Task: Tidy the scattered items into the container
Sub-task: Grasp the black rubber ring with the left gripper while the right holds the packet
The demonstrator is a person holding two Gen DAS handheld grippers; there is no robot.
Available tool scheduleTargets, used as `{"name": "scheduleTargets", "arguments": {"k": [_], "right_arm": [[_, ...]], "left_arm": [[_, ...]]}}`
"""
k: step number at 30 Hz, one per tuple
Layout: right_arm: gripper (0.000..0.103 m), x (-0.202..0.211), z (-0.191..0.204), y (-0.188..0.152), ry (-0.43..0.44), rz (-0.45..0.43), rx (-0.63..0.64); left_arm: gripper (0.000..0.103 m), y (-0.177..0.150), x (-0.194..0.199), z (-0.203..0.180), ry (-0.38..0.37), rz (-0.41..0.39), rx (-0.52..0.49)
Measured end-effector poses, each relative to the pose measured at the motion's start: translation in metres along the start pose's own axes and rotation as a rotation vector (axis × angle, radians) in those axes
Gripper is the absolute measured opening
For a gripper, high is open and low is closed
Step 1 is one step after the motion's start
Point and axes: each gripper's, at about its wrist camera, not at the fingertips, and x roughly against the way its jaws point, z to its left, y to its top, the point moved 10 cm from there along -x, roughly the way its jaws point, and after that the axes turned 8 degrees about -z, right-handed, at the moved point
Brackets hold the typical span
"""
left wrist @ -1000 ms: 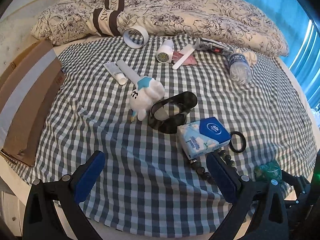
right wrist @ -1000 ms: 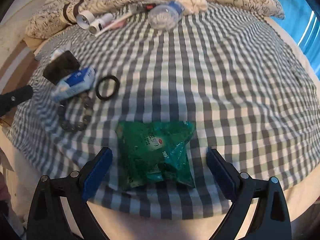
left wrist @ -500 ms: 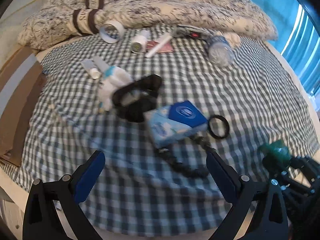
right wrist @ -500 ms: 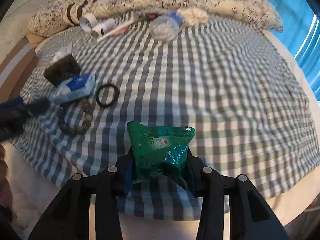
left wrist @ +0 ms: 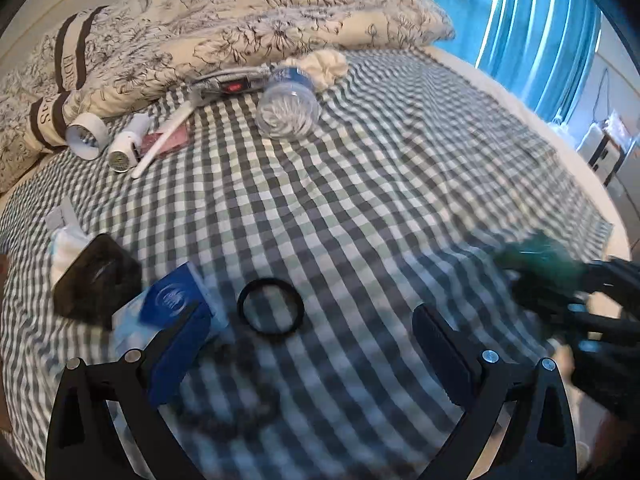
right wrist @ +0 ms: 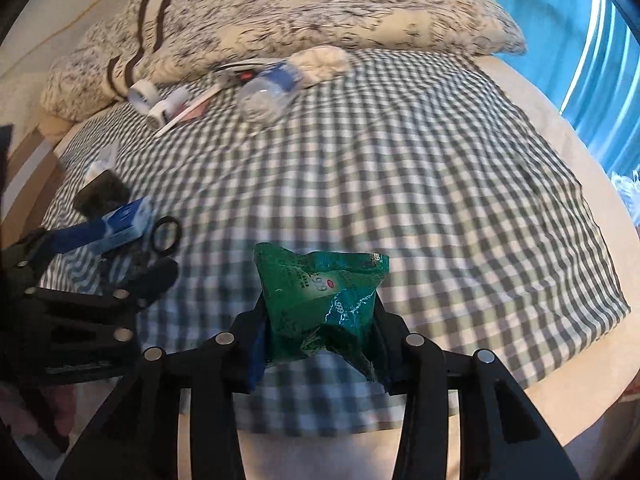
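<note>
- The right gripper (right wrist: 320,320) is clamped on a crumpled green foil packet (right wrist: 320,300); both fingers press its sides, and the packet is lifted clear of the checked cloth (right wrist: 400,180) near the front edge of the bed; in the left wrist view the same packet (left wrist: 540,260) shows as a green blur at the far right.
- The left gripper (left wrist: 312,340) is spread wide with nothing between its fingers — it hangs over the near left part of the cloth (left wrist: 380,200); its left finger (left wrist: 180,352) overlaps the blue tissue pack (left wrist: 172,304) in the view, though I cannot tell whether they touch.
- A black ring (left wrist: 270,306) lies flat just beside the tissue pack, to its right; a dark, blurred string of beads (left wrist: 240,380) lies just in front of the ring.
- A black case (left wrist: 96,280) sits to the left of the tissue pack, touching it, with a white soft toy (left wrist: 66,248) partly hidden behind it.
- At the far side — near the floral pillow (left wrist: 260,28) — lie a clear plastic bottle (left wrist: 288,108) on its side, a roll of white tape (left wrist: 86,136), a small white bottle (left wrist: 128,146) and a white stick (left wrist: 166,138) across a pink card (left wrist: 170,144).
- The container is not to be made out in either view; blue curtains (left wrist: 540,20) hang beyond the bed.
</note>
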Motion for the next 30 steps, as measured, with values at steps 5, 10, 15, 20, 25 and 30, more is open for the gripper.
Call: {"name": "scheduleTargets", "arguments": {"k": [5, 10, 15, 20, 25, 30], "right_arm": [[0.042, 0.002, -0.02, 0.003, 0.007, -0.015, -0.045], [0.042, 0.002, -0.033, 0.003, 0.021, -0.025, -0.08], [0.042, -0.002, -0.039, 0.004, 0.025, -0.025, -0.106], [0.042, 0.001, -0.039, 0.006, 0.027, -0.033, -0.11], [0.042, 0.005, -0.031, 0.009, 0.033, -0.042, -0.094], [0.042, 0.012, -0.019, 0.014, 0.042, -0.052, -0.077]], "left_arm": [[0.103, -0.001, -0.026, 0.016, 0.065, 0.023, -0.025], [0.088, -0.004, -0.028, 0.013, 0.022, 0.038, -0.051], [0.061, -0.01, -0.025, 0.007, -0.068, 0.062, -0.016], [0.006, -0.009, -0.013, -0.001, -0.104, 0.084, -0.02], [0.006, -0.011, -0.004, -0.005, -0.087, 0.086, -0.046], [0.006, -0.011, 0.003, 0.012, 0.027, 0.12, -0.028]]}}
